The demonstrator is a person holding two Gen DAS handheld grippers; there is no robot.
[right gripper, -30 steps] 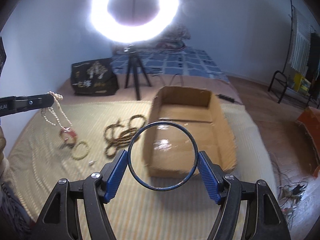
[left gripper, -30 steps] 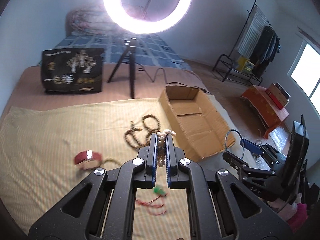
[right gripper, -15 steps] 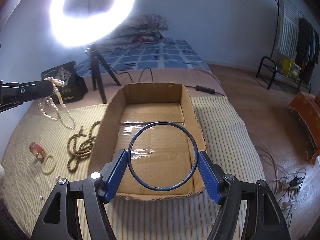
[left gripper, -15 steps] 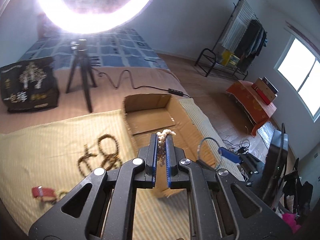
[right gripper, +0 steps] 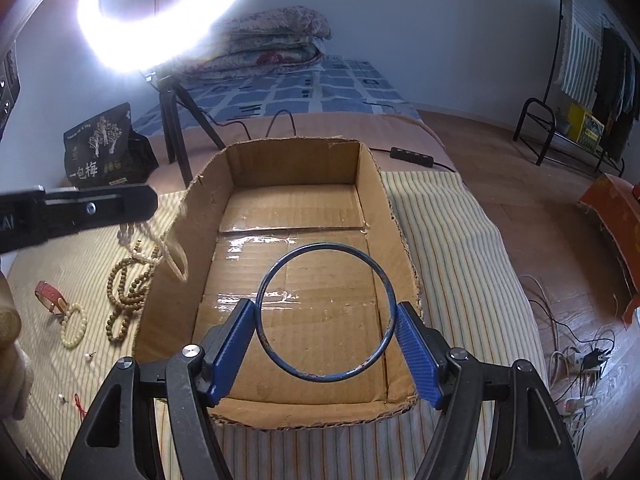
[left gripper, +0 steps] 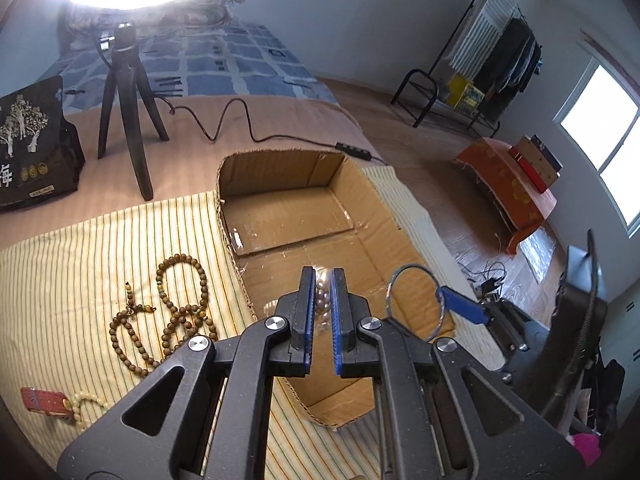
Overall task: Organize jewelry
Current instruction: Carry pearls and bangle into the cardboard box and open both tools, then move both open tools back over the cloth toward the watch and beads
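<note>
My left gripper (left gripper: 321,276) hangs over the open cardboard box (left gripper: 384,216); its jaws stand slightly apart with the blurred pearl necklace (left gripper: 320,300) between and below them. In the right wrist view the pearl necklace (right gripper: 172,258) hangs blurred under the left gripper (right gripper: 154,202) at the box's left wall (right gripper: 200,208). My right gripper (right gripper: 326,322) is shut on a blue ring bangle (right gripper: 324,312) and holds it over the box. The bangle (left gripper: 414,304) also shows in the left wrist view.
On the striped cloth (left gripper: 80,264) left of the box lie brown wooden beads (left gripper: 168,312), a red strap (left gripper: 42,400) and a pale bead bracelet (right gripper: 74,326). A ring light tripod (left gripper: 128,92) and a black bag (left gripper: 32,144) stand behind. The bed edge and floor are to the right.
Both grippers moved right and forward over the box. The left jaws have parted a little and the pearl necklace now looks blurred, lower between them.
</note>
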